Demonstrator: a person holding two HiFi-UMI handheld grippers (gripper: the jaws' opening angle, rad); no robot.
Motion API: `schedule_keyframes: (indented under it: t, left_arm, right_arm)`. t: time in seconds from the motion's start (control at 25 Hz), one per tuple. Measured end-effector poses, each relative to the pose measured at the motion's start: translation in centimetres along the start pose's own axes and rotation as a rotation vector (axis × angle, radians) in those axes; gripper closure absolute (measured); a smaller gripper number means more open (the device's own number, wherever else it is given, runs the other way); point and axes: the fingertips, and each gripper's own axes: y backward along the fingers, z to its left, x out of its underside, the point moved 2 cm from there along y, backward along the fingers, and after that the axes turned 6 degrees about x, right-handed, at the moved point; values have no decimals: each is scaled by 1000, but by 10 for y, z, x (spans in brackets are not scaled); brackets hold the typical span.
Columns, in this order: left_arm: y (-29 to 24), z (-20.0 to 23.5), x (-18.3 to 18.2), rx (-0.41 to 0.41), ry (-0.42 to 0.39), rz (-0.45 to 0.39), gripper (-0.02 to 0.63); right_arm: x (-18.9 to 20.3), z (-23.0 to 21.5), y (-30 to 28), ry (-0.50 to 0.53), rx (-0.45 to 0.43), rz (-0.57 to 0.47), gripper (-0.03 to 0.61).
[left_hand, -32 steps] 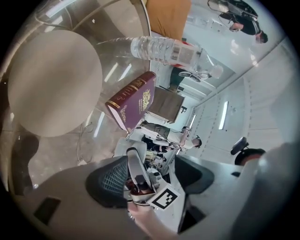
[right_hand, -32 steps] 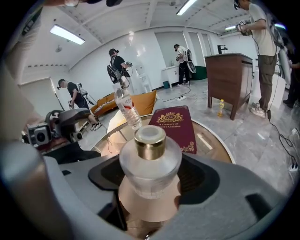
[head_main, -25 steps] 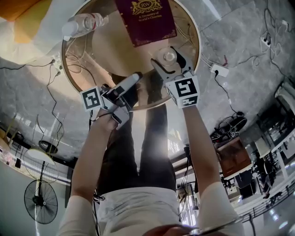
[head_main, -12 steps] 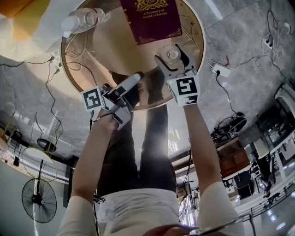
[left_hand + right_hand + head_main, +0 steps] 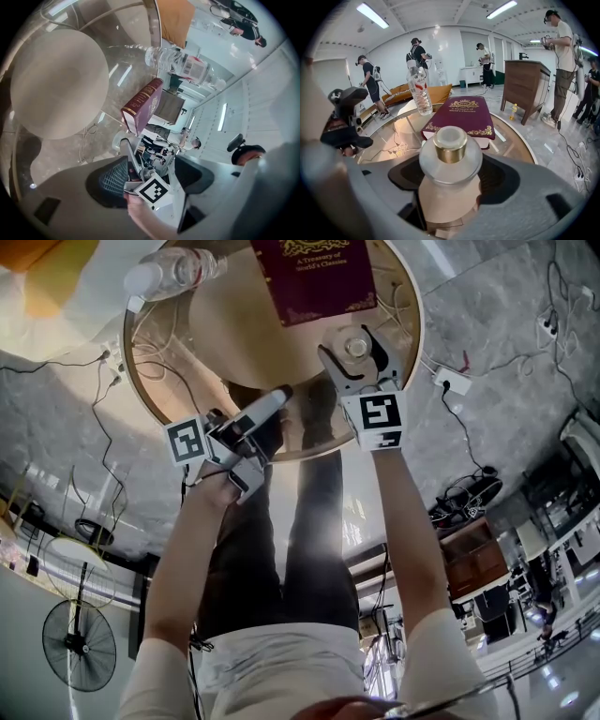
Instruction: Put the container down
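Note:
A small frosted-glass container (image 5: 354, 346) with a gold neck (image 5: 450, 149) sits between the jaws of my right gripper (image 5: 353, 352), which is shut on its round body (image 5: 450, 185). It hangs over the near right part of the round glass table (image 5: 234, 334), just in front of the maroon book (image 5: 314, 277). Whether its base touches the glass is hidden. My left gripper (image 5: 272, 401) is at the table's near edge, turned on its side, and is open with nothing between its pads (image 5: 151, 173).
A plastic water bottle (image 5: 173, 276) lies at the table's far left; it also shows beside the book (image 5: 461, 115). Cables and power strips (image 5: 442, 382) lie on the floor. A fan (image 5: 80, 645) stands lower left. Several people and a wooden cabinet (image 5: 525, 86) are around the room.
My right gripper has carried the container a little farther over the table, towards the book. The left gripper has stayed put.

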Motion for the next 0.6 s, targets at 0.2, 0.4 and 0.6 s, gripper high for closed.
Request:
schedule_keyframes:
  t: [0.2,0.4,0.6]
  left_arm:
    - [2,2,2,2,3,4,304]
    - [7,-1,5,-7,-7,14,304]
    - [12,-7,3,-6,-17,5,304]
  right_arm:
    - [8,4,1,54,28,11,245]
    - [8,6,1,90,46,31,244]
    - [9,7,0,77,48,42,242]
